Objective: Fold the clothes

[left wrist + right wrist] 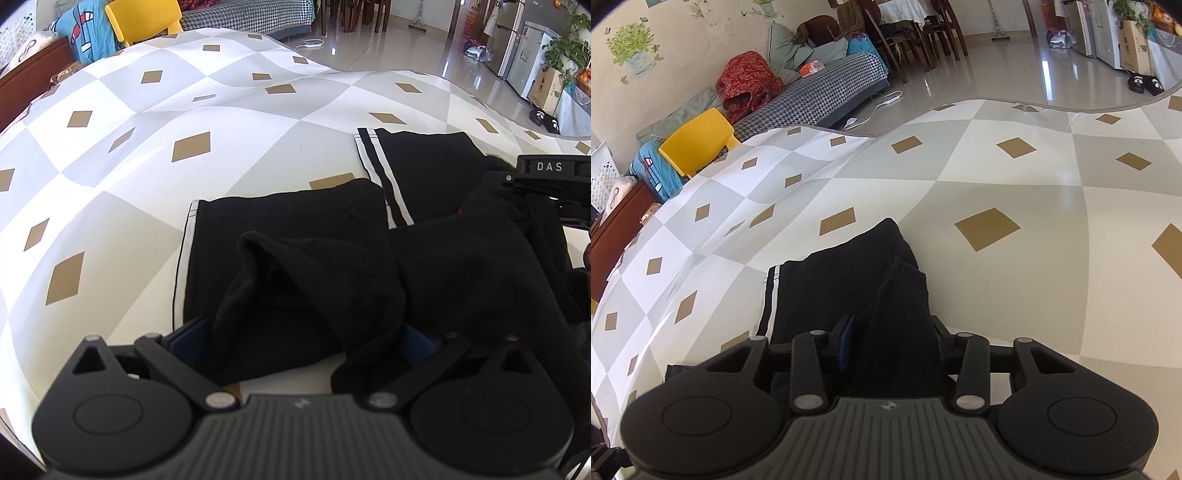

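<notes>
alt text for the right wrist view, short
The right gripper has a bunched fold of black trousers with white side stripes between its blue pads, on a grey, white and tan diamond-patterned cloth. Behind are a yellow chair and a houndstooth sofa.

Both tools are matte black plastic. The left gripper (303,339) has a ribbed grey-black centre plate flanked by two round housings with raised discs, and angled link arms pinned with silver rivets carry blue finger pads (190,338). The right gripper (892,341) has the same build, with triangular cut-outs in its outer links and white "DAS" lettering on its side
</notes>
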`<state>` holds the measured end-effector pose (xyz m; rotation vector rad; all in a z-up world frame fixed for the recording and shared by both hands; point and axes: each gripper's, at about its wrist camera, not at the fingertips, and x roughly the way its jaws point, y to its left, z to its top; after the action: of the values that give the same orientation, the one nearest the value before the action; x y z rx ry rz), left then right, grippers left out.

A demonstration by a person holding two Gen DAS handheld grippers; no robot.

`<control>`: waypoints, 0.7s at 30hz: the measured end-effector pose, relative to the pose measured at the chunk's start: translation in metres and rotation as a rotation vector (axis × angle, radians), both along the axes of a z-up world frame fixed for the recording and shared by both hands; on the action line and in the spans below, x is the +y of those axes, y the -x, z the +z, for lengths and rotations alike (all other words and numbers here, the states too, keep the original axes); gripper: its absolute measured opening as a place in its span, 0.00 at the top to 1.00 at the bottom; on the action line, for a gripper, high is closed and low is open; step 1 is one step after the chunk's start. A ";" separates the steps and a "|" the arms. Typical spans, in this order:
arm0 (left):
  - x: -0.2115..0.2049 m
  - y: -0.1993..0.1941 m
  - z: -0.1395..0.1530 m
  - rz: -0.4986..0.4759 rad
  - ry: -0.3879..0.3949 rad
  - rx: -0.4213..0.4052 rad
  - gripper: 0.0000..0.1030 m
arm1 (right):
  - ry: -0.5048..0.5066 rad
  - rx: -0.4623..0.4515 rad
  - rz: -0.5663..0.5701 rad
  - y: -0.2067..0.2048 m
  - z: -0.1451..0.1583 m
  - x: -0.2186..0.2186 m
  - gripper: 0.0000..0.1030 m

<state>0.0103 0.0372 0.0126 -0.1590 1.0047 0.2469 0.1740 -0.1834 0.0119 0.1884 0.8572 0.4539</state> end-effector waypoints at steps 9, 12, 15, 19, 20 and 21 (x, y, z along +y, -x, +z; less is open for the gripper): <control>-0.002 0.001 0.000 0.004 -0.017 -0.003 0.00 | -0.066 -0.077 -0.042 0.015 0.023 -0.012 0.94; -0.003 0.002 0.001 0.006 -0.029 0.000 0.00 | -0.100 -0.126 -0.074 0.023 0.043 -0.022 0.94; -0.005 0.003 0.002 0.002 -0.052 0.002 0.00 | -0.131 -0.175 -0.102 0.032 0.062 -0.032 0.94; -0.009 0.006 0.000 -0.017 -0.098 0.006 0.00 | -0.137 -0.225 -0.129 0.046 0.083 -0.046 0.94; -0.010 0.006 -0.001 -0.022 -0.109 0.007 0.00 | -0.135 -0.230 -0.140 0.050 0.085 -0.050 0.94; -0.011 0.007 -0.001 -0.025 -0.118 0.008 0.00 | -0.133 -0.233 -0.151 0.053 0.087 -0.053 0.94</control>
<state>0.0031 0.0265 0.0114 -0.0380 0.9963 0.2831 0.1212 -0.2368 0.0993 0.3145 0.5802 0.3825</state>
